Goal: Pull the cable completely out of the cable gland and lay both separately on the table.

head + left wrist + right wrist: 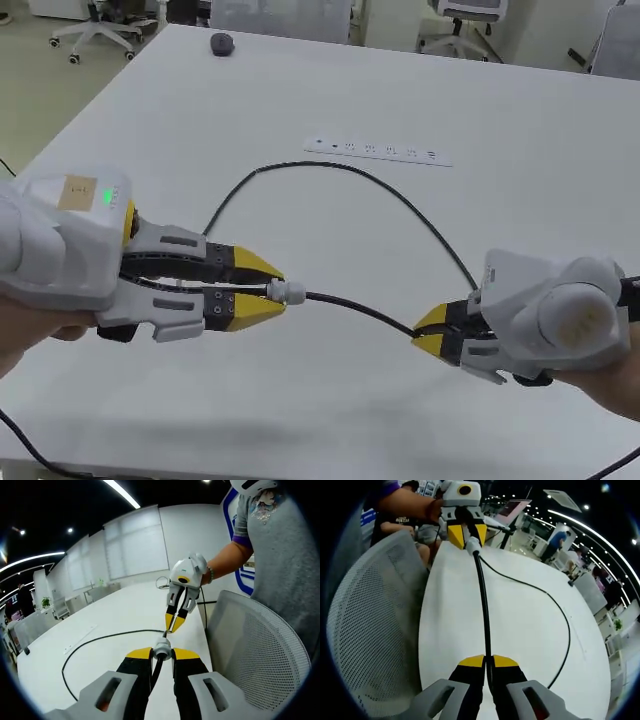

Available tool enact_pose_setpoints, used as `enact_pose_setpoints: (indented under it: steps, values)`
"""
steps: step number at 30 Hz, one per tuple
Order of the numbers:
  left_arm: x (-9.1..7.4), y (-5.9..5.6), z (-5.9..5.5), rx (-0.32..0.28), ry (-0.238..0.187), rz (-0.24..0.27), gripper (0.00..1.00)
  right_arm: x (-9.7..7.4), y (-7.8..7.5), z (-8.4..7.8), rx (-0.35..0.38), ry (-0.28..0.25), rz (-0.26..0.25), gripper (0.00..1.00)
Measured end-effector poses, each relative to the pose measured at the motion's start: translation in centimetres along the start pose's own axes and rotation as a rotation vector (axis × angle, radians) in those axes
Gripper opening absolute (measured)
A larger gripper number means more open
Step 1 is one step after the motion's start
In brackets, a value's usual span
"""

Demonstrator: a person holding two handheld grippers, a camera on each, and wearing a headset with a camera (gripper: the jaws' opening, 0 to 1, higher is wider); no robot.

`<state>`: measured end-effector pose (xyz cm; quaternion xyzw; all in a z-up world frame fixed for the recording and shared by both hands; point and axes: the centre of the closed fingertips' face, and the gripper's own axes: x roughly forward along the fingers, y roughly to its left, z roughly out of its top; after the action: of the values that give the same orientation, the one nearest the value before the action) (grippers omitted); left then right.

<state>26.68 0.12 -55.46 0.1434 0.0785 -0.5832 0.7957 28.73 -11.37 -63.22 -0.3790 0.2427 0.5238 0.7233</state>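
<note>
A small grey cable gland (287,292) is pinched between the yellow tips of my left gripper (272,291), held above the white table (400,100). The black cable (360,311) runs from the gland to my right gripper (428,331), which is shut on it a short way along. Beyond the right gripper the cable loops back across the table (330,168). The left gripper view has the gland (161,649) at my left gripper (161,653) and the other gripper (174,622) facing it. In the right gripper view the cable (484,615) stretches from my right gripper (488,661) to the gland (473,543).
A white power strip (378,152) lies mid-table beyond the cable loop. A dark mouse (221,43) sits near the far edge. Office chairs (100,25) stand past the table. A mesh chair back (260,650) is close to the near table edge, beside a person (280,555).
</note>
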Motion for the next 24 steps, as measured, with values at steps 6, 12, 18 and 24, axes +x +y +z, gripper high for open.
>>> enact_pose_setpoints:
  steps: [6, 12, 18, 24]
  values:
    - [0.6, 0.1, -0.7, 0.006, 0.04, 0.014, 0.15, -0.6, 0.0, 2.5, 0.067, -0.103, 0.005, 0.15]
    - [1.3, -0.3, -1.0, 0.018, 0.063, 0.003, 0.15, -1.1, 0.8, 8.7, -0.007, -0.2, 0.014, 0.14]
    - [1.6, -0.8, -0.9, 0.035, 0.073, -0.013, 0.15, 0.0, 2.1, 10.9, -0.118, -0.19, 0.034, 0.1]
    - [1.7, -1.1, -0.8, 0.038, 0.07, -0.018, 0.15, 0.4, 2.3, 10.6, -0.131, -0.172, 0.041, 0.01]
